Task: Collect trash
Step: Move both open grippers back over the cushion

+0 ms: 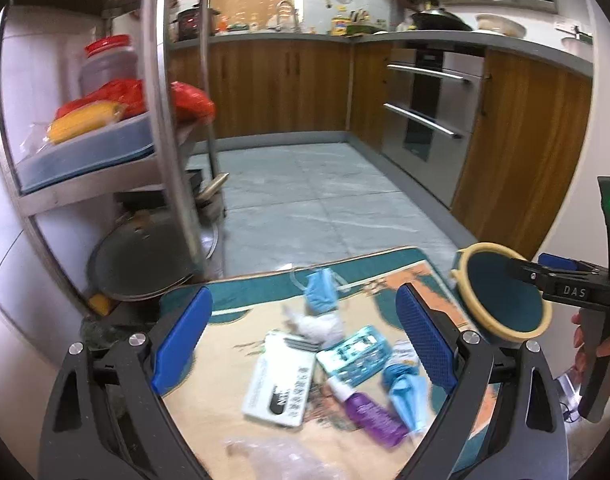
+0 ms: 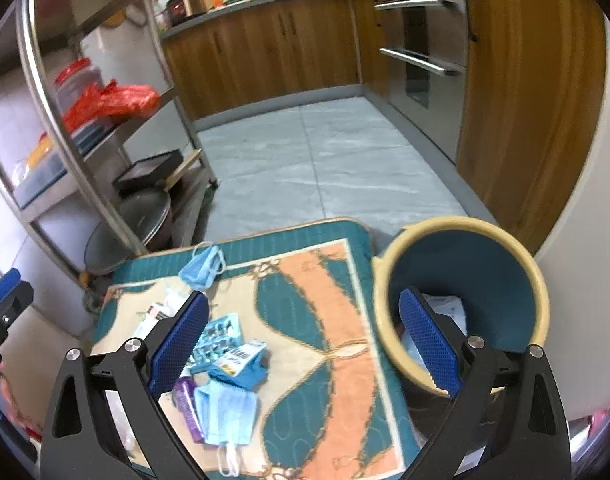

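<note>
A patterned teal and orange mat (image 2: pixel 337 280) lies on the floor with litter on its left part. On it are a white box (image 1: pixel 281 388), a teal blister pack (image 1: pixel 355 354), a purple tube (image 1: pixel 375 414), crumpled tissue (image 1: pixel 321 326) and blue face masks (image 1: pixel 321 292). A blue packet with a barcode label (image 2: pixel 241 364) lies beside more masks (image 2: pixel 229 412). A teal bin with a cream rim (image 2: pixel 457 224) stands at the mat's right edge, with something pale inside. My left gripper (image 1: pixel 305 296) is open above the litter, holding nothing. My right gripper (image 2: pixel 305 296) is open and empty between the litter and the bin.
A steel shelf rack (image 1: pixel 161 120) stands left of the mat with a red bag (image 1: pixel 193 100), a jar and pans (image 1: pixel 145 260) on it. Wooden cabinets (image 1: pixel 281 84) and an oven with steel handles (image 1: pixel 425 120) line the back and right. Grey tiled floor (image 1: pixel 325 200) lies beyond the mat.
</note>
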`<state>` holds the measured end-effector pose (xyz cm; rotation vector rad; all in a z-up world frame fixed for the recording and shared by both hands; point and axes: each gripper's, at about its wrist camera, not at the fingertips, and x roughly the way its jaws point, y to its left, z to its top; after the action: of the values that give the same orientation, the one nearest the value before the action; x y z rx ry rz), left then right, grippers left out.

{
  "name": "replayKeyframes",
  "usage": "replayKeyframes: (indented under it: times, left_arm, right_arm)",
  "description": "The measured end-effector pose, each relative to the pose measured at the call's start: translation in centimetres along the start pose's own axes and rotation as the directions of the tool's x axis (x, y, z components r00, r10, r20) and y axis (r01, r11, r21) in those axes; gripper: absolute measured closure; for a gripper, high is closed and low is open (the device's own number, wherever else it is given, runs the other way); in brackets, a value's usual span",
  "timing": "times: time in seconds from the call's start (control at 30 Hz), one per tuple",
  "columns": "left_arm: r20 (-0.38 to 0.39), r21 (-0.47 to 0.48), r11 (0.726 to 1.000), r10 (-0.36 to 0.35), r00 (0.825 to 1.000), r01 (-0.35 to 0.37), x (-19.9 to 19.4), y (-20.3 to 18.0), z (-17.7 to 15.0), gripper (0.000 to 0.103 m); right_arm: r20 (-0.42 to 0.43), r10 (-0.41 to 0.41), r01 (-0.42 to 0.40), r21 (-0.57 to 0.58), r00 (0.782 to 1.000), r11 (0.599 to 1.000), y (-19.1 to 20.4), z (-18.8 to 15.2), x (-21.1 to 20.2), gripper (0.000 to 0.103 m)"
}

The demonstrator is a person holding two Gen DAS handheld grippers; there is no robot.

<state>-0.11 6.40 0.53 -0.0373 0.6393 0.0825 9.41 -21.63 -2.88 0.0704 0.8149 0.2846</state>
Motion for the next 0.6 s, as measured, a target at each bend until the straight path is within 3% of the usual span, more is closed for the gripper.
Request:
replayKeyframes:
  times: [0.6]
  left_arm:
    - [-0.130, 0.007, 0.997, 0.078, 0.988, -0.078, 2.7, 3.1, -2.9, 0.011]
  right_arm:
    - [-0.108, 0.051, -0.058, -0.063, 0.993, 0.996, 5.3, -0.7, 4.8, 0.007]
